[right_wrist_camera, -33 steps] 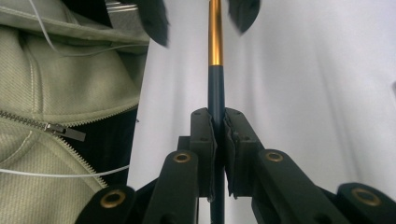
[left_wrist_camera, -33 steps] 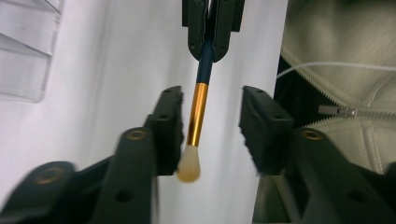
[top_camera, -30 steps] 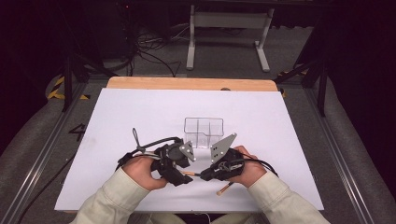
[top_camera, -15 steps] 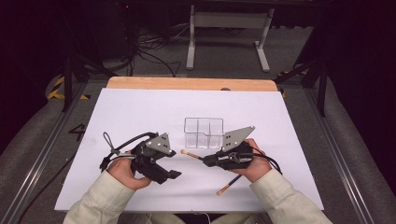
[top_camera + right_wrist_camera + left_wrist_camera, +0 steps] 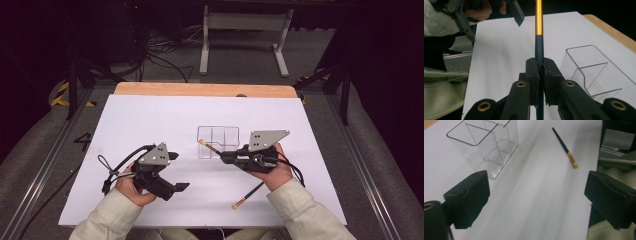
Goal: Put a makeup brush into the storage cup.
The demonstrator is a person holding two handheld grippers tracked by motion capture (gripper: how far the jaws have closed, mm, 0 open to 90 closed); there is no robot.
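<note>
- The brush (image 5: 209, 146) is clamped in the right gripper (image 5: 223, 156), whose jaws press on its dark handle; in the right gripper view the handle (image 5: 539, 50) runs straight up between the two pads, with its gold band above them.
- In the high view the brush's pale bristle tip points up and to the left, lying over the front edge of the clear organizer (image 5: 218, 140), off the table.
- The clear organizer is an open-topped plastic box split into compartments; it stands upright on the white sheet (image 5: 150, 120), just beside the right gripper.
- A second brush (image 5: 248, 194) lies flat on the white sheet near the person's right sleeve, its pale tip toward the table's near edge; the left gripper view shows it (image 5: 565, 148) well apart from the organizer (image 5: 486, 142).
- The left gripper (image 5: 175, 171) is released: its jaws have just been opening and stand wide, with nothing between them but bare sheet.
- The left gripper is held to the left of the organizer, apart from it and from both brushes.
- The white sheet covers the wooden table (image 5: 200, 89), whose far edge shows beyond it.
</note>
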